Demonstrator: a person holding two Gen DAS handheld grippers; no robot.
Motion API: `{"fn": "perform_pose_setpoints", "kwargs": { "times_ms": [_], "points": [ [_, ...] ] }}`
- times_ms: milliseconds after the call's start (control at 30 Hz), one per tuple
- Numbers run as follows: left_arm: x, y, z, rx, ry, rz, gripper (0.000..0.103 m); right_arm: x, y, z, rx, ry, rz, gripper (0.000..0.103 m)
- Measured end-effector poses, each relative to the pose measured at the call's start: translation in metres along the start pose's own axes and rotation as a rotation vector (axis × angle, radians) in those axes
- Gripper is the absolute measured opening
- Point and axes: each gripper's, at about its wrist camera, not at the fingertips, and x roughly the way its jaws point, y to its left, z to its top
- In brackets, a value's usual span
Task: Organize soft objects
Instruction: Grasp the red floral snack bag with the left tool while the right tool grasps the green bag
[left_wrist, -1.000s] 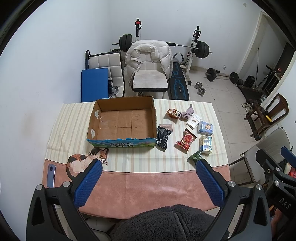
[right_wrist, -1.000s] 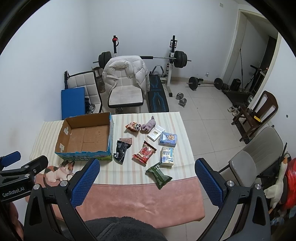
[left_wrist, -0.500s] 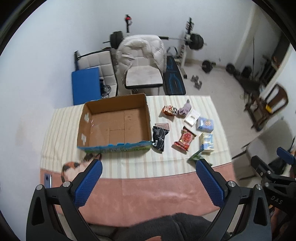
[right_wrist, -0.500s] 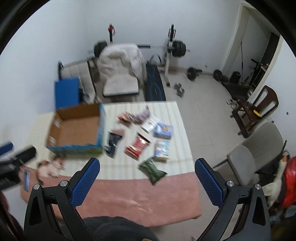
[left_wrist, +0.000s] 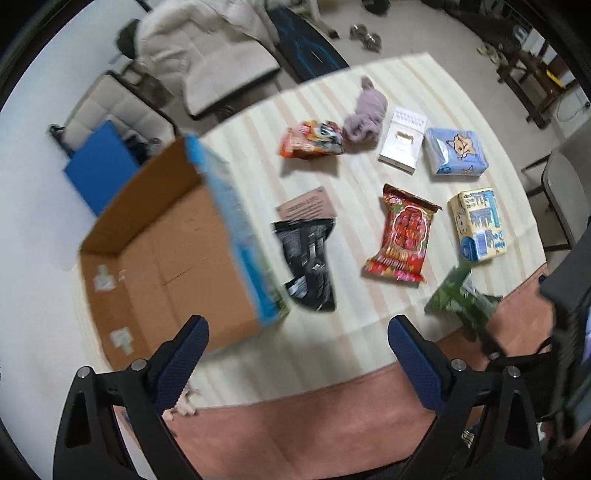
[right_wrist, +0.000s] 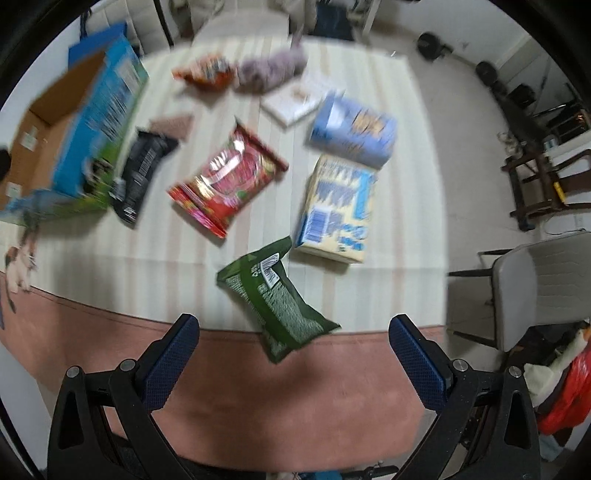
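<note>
An open cardboard box (left_wrist: 162, 258) (right_wrist: 70, 122) stands empty on the table's left. To its right lie a black pouch (left_wrist: 310, 266), a red snack bag (left_wrist: 402, 236) (right_wrist: 229, 177), an orange snack bag (left_wrist: 310, 142), a purple soft cloth (left_wrist: 364, 116) (right_wrist: 269, 68), a blue tissue pack (left_wrist: 456, 151) (right_wrist: 352, 131), a yellow-blue pack (left_wrist: 478, 225) (right_wrist: 338, 210), a white box (left_wrist: 402, 140) and a green bag (left_wrist: 461, 299) (right_wrist: 279, 295). My left gripper (left_wrist: 295, 354) is open above the table's front, near the box corner. My right gripper (right_wrist: 291, 354) is open just in front of the green bag.
The table has a striped cloth (left_wrist: 332, 339) with a pink front band (right_wrist: 258, 387). A grey chair (right_wrist: 535, 288) stands at the right. A chair with a white jacket (left_wrist: 207, 55), a blue pad (left_wrist: 99, 166) and gym weights stand behind the table.
Both grippers have moved down and forward toward the table, so the objects look much larger. The views are motion-blurred. Both grippers stay open and empty.
</note>
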Motion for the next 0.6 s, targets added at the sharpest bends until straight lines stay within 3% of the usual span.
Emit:
{"fn": "perform_pose_setpoints", "kwargs": {
  "times_ms": [133,333,400,500,600],
  "points": [
    [0.038,-0.021,0.027,0.034,0.077,-0.013,0.100,0.058,-0.003,0.011,0.031,0.090,0.031,0.102],
    [0.080,-0.053,0.050,0.101,0.146,-0.014,0.095,0.106,0.000,0.010,0.066,0.172,0.094,0.095],
    [0.095,-0.056,0.059,0.084,0.175,-0.062,0.095,0.116,-0.003,0.008,0.098,0.185,0.124,0.077],
    [0.107,-0.060,0.066,0.068,0.192,-0.086,0.095,0.128,-0.017,0.001,0.188,0.204,0.144,0.061],
    [0.116,-0.072,0.073,0.089,0.190,-0.113,0.095,0.138,-0.039,-0.012,0.301,0.213,0.148,0.056]
  ]
}}
